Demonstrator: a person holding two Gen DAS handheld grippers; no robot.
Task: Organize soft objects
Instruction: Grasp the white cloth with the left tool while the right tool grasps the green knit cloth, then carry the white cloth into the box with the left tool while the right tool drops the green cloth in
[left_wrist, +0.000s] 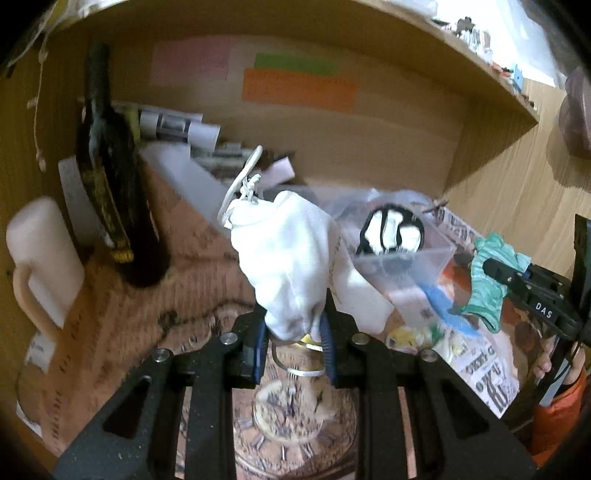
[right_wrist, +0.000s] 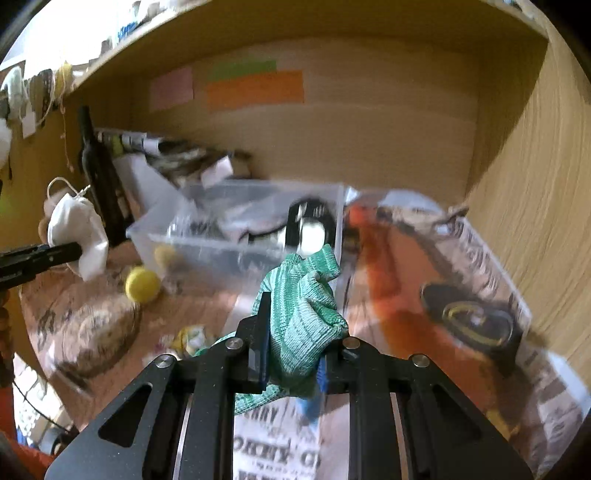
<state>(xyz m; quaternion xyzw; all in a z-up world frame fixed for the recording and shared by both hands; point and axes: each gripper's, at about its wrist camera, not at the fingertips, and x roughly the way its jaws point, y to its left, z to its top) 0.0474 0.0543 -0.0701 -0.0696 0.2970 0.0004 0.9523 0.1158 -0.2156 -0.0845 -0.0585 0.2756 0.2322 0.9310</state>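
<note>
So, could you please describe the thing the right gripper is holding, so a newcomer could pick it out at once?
Start at the wooden shelf alcove and the clear plastic bin in it. In front of that bin, the right gripper pinches a crumpled knitted cloth. Its teal-green ribbed weave sets it apart from the white drawstring pouch in the left gripper.

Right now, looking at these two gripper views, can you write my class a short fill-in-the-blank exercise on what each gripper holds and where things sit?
1. The left gripper is shut on a ___ drawstring bag.
2. The right gripper holds a ___ knitted cloth.
3. The clear plastic box is ___ both grippers.
4. A ___ ball lies beside that box.

Missing words: white; green; beyond; yellow
</note>
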